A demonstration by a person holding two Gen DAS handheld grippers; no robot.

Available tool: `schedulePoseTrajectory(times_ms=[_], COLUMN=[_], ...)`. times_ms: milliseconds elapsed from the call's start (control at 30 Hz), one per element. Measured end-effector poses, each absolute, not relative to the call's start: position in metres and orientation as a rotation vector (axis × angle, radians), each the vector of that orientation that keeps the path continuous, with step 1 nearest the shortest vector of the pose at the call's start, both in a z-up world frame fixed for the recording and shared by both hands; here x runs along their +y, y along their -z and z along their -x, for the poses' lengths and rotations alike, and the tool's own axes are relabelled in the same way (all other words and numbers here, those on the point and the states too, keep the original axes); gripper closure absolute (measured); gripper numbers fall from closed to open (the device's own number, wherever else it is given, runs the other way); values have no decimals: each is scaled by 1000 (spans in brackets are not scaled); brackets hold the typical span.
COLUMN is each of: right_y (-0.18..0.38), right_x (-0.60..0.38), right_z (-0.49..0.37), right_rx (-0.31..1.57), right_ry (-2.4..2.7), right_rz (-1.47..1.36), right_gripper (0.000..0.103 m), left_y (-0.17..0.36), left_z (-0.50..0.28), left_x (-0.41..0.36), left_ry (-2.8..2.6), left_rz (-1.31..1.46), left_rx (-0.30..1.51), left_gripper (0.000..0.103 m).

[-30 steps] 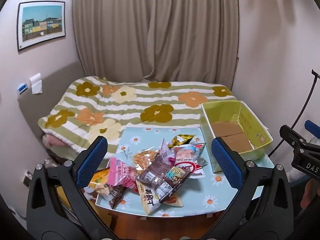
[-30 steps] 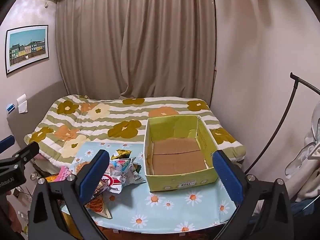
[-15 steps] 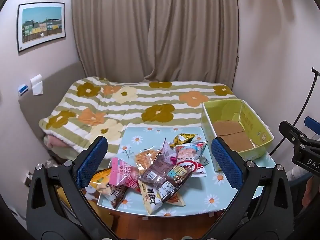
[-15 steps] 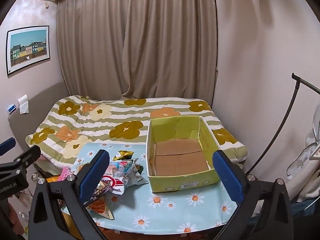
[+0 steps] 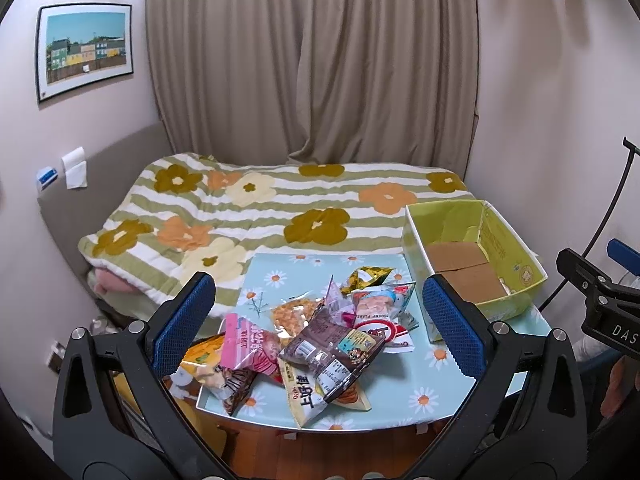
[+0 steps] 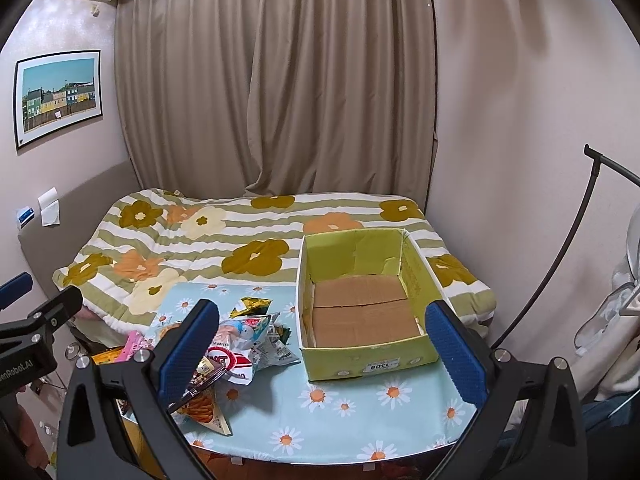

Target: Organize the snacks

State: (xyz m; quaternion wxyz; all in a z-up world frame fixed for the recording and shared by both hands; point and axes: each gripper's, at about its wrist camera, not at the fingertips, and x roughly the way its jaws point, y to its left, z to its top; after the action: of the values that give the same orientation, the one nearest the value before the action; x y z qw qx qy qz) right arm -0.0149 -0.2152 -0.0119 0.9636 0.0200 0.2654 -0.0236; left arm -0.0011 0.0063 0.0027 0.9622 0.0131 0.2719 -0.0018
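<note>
Snack packets [image 5: 316, 340] lie heaped on the daisy-print table [image 5: 432, 396], ahead of and below the left gripper [image 5: 318, 324], whose blue-padded fingers [image 5: 184, 320] stand spread wide with nothing between them. Topmost in the heap is a brown packet [image 5: 334, 352], its long axis running from the heap's near side up toward the yellow-green box [image 5: 516, 276]; that box stands to the right of the heap, open-topped, nothing inside but its cardboard floor. A blue-and-white bag [image 5: 380, 300] beside the brown one reads "SHRIMP FLAKE"; Korean lettering shows on the yellow packet underneath.

From the right wrist view, the right gripper [image 6: 324, 346] also has its fingers [image 6: 456, 352] wide apart and holds nothing. It faces the box [image 6: 360, 360] squarely, while the heap [image 6: 236, 344] lies left of the box, behind the left-hand finger. A label on the box's near wall reads "1308". The left gripper looks nearer the heap, so I judge the first pick falls to it.
</note>
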Motion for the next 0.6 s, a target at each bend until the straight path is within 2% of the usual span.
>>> schedulePoseTrajectory(times_ms=[600], right_y=[9], right_x=[-213], right_z=[18], right_rx=[539], right_ry=[47], right_rz=[-53], right_gripper=[1], left_y=[-1], left_z=[1], left_x=[5], left_ry=[-1], left_rz=[-30], left_rx=[551], left_gripper=[1])
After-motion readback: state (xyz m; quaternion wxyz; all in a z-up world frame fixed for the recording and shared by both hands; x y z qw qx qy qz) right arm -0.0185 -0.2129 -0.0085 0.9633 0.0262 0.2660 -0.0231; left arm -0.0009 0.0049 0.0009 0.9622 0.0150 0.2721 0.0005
